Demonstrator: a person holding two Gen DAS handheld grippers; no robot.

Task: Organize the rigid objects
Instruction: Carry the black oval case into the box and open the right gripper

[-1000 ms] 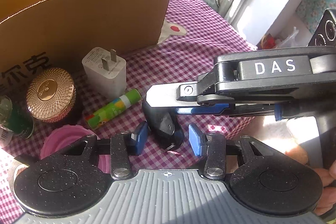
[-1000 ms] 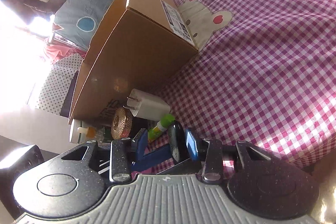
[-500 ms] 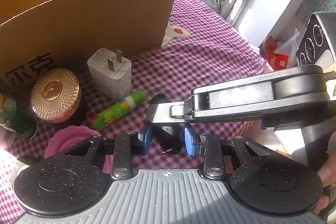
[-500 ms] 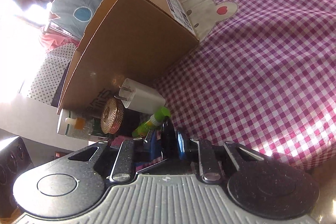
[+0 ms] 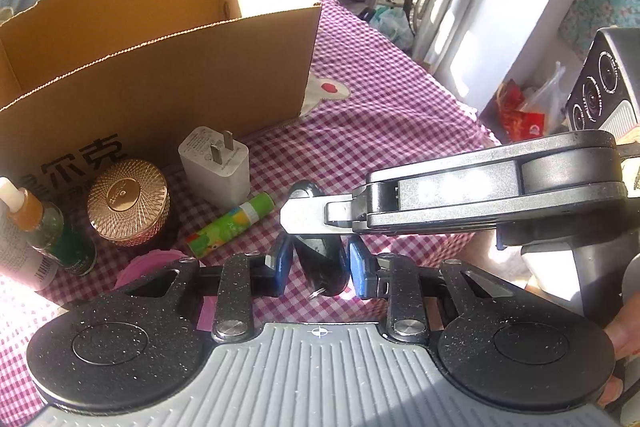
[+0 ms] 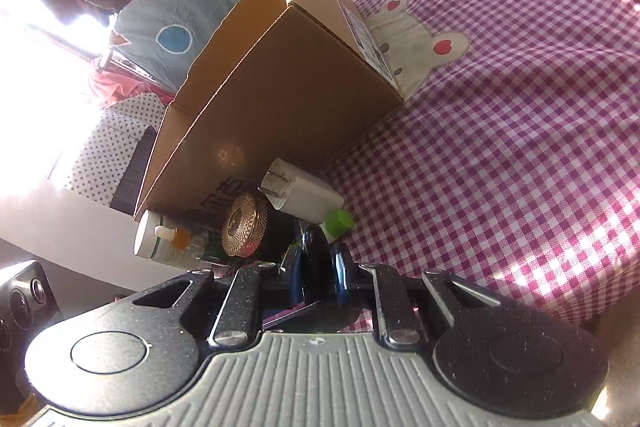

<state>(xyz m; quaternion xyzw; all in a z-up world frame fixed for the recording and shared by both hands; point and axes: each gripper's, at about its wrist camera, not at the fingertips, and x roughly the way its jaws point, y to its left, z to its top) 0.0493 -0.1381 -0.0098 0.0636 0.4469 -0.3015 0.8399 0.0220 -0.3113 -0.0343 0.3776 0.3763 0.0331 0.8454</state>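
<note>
Key fob (image 5: 320,259), a small black one, is sitting between the blue pads of the left gripper (image 5: 320,263), and these pads are pressing on its two sides, so the jaws are as closed as the fob allows. The right gripper (image 6: 318,277) is also holding the same fob (image 6: 316,259); its pads are shut on it, and in the left view its arm (image 5: 460,195) is coming in from the right and covering the middle of the fob. So both hands are equally near; I judge the coming move is turning on this shared grip, because the two tools are crossing at nearly a right angle on one small thing. The long axis of the fob is lying along the fingers of the left gripper, its rounded far end pointing away toward the box (image 5: 168,67), and a small metal piece is showing at its near end. Whether the fob is touching the cloth (image 5: 392,115) or is just above it, I cannot tell. Just beside it on the left the green tube (image 5: 232,223) is lying, then the white charger (image 5: 216,167) and the copper lid (image 5: 128,203), all near the front wall of the box. The box is standing open, well behind the fob, so I think the way to it is going forward and up over this wall.
</note>
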